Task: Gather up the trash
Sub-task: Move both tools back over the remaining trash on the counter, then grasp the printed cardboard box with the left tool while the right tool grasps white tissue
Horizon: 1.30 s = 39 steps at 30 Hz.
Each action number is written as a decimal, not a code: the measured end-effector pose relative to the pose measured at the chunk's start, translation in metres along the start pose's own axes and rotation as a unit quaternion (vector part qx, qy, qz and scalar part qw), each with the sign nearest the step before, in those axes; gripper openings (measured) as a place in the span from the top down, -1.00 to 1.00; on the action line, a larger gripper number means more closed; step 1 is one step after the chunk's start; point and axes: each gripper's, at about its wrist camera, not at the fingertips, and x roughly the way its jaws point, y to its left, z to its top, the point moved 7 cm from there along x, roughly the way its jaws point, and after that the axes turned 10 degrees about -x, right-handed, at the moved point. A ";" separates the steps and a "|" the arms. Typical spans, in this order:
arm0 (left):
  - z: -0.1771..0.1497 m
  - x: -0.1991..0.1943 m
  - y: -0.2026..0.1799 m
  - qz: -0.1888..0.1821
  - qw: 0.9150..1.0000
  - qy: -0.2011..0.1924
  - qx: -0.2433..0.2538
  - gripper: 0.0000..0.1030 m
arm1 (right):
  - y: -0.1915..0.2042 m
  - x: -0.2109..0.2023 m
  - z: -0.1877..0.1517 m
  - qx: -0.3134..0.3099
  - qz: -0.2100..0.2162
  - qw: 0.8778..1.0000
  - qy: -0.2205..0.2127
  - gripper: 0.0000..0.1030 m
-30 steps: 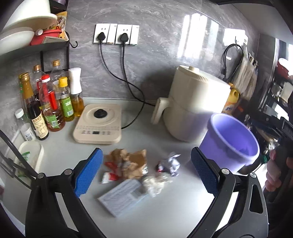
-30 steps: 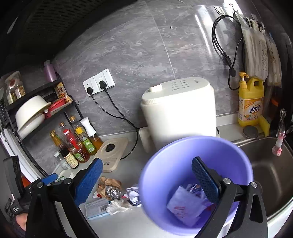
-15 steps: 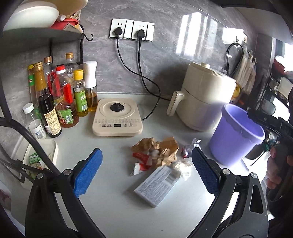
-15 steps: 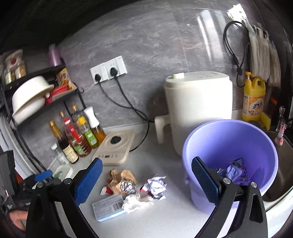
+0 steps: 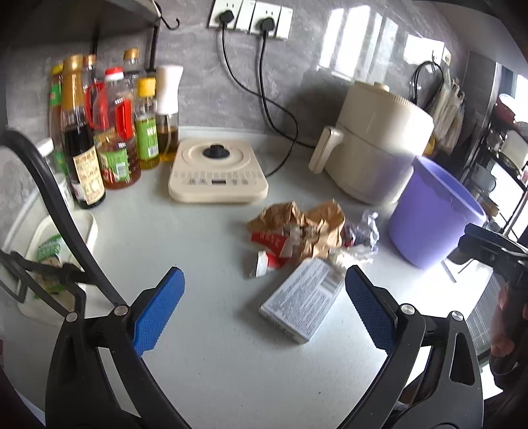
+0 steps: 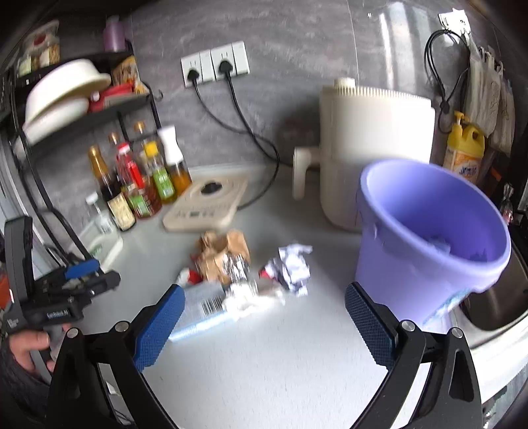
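Note:
A heap of trash lies mid-counter: crumpled brown paper (image 5: pixel 308 224) (image 6: pixel 221 250), red wrappers (image 5: pixel 272 242), a foil ball (image 6: pixel 236 265), a crumpled printed wrapper (image 6: pixel 292 265) (image 5: pixel 363 231), white tissue (image 6: pixel 247 298) and a flat white carton (image 5: pixel 302 298) (image 6: pixel 201 308). A purple bucket (image 5: pixel 432 211) (image 6: pixel 425 244) with trash inside stands to the right of the heap. My left gripper (image 5: pixel 264 310) is open, hovering just before the carton. My right gripper (image 6: pixel 264 325) is open too, nothing between its fingers, short of the heap and the bucket.
A cream air fryer (image 5: pixel 376 142) stands behind the bucket, a flat cream cooker (image 5: pixel 217 173) and several sauce bottles (image 5: pixel 109 132) to the left. A white tray (image 5: pixel 56 250) lies at the far left, a sink (image 6: pixel 495 303) at the right. Cords run from wall sockets (image 5: pixel 250 15).
Both grippers pulled back from the heap and bucket. The right view drew away from over the bucket, which now stands to its right. The left view slid left and lower.

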 end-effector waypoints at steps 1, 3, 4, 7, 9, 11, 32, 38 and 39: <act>-0.004 0.003 0.001 0.000 1.000 0.006 0.002 -0.88 | 0.000 0.002 -0.004 0.000 0.001 1.000 0.006 -0.85; -0.009 0.008 0.002 -0.001 1.000 0.016 0.000 -0.88 | 0.000 0.009 -0.012 0.006 0.010 1.000 0.020 -0.85; -0.011 0.010 0.002 -0.003 1.000 0.020 0.000 -0.88 | -0.001 0.012 -0.016 0.012 0.015 1.000 0.025 -0.84; -0.018 0.019 -0.001 -0.007 0.999 0.034 0.001 -0.88 | -0.004 0.021 -0.022 0.018 0.020 0.999 0.043 -0.81; -0.023 0.029 -0.006 -0.015 0.999 0.043 0.007 -0.88 | -0.006 0.026 -0.026 0.025 0.027 0.998 0.048 -0.80; -0.028 0.038 -0.014 -0.017 0.998 0.050 0.029 -0.88 | -0.010 0.030 -0.029 0.031 0.026 0.998 0.053 -0.80; -0.058 0.096 -0.039 -0.018 0.981 0.141 0.131 -0.28 | -0.037 0.045 -0.041 0.081 0.026 0.993 0.080 -0.80; -0.049 0.062 -0.028 -0.019 0.990 0.101 0.094 -0.25 | -0.016 0.062 -0.031 0.055 0.054 0.994 0.081 -0.80; -0.046 0.056 -0.024 -0.015 0.992 0.092 0.085 -0.25 | -0.011 0.065 -0.030 0.052 0.059 0.994 0.082 -0.80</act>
